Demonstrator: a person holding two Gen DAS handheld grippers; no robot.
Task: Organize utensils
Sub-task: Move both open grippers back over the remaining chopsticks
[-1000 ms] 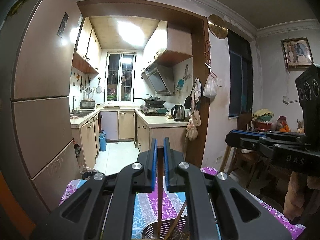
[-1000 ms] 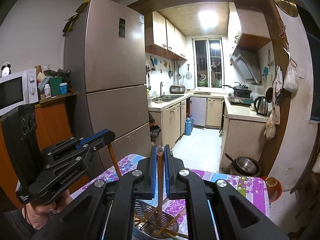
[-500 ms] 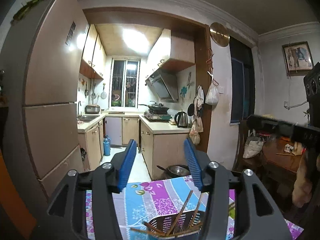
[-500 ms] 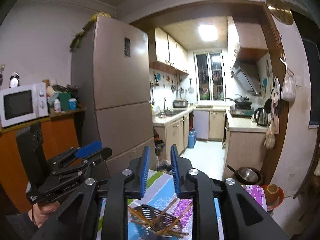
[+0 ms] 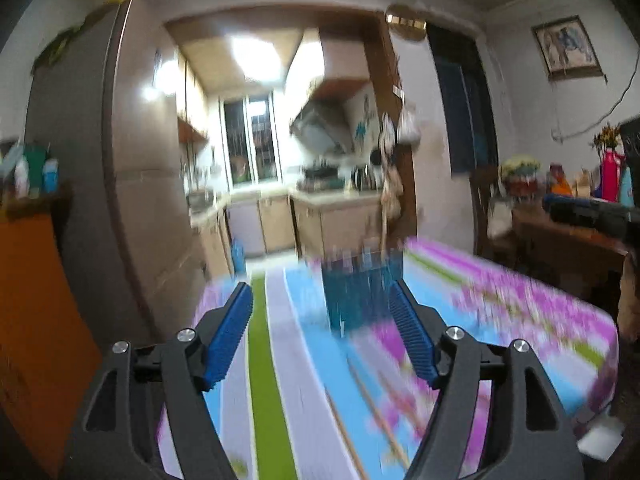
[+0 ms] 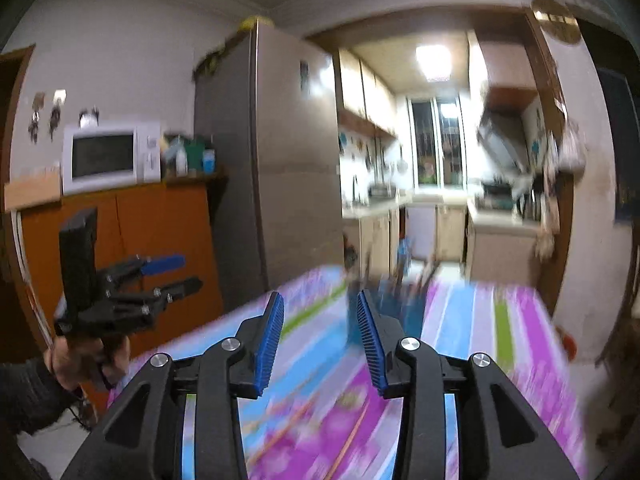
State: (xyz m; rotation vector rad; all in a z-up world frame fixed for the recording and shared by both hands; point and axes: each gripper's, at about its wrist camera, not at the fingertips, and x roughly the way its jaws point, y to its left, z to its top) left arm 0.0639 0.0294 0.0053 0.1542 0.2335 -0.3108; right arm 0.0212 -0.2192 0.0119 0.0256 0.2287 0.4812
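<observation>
Both views are smeared by motion. My left gripper (image 5: 320,292) hangs low over the striped floral tablecloth (image 5: 272,360), its jaws opening wide with nothing between them. Beyond it, at the far middle of the table, the utensil holder (image 5: 360,292) shows only as a dark blur. Loose chopsticks (image 5: 376,412) lie on the cloth below the right finger. My right gripper (image 6: 319,296) also has its jaws opening and holds nothing. The holder (image 6: 400,300) stands ahead of it with sticks poking up. More chopsticks (image 6: 280,436) lie on the cloth beneath it. The left gripper (image 6: 192,270) shows at the left, held by a hand.
A tall fridge (image 6: 296,168) stands beyond the table's far left corner. An orange cabinet (image 6: 140,232) carries a microwave (image 6: 104,156). A cluttered wooden side table (image 5: 568,236) is on the right. The kitchen doorway (image 5: 272,200) lies straight ahead.
Both grippers were shut on upright chopsticks over the holder, then opened and let them go. Both have pulled back and sunk, so the holder now sits farther ahead on the table.
</observation>
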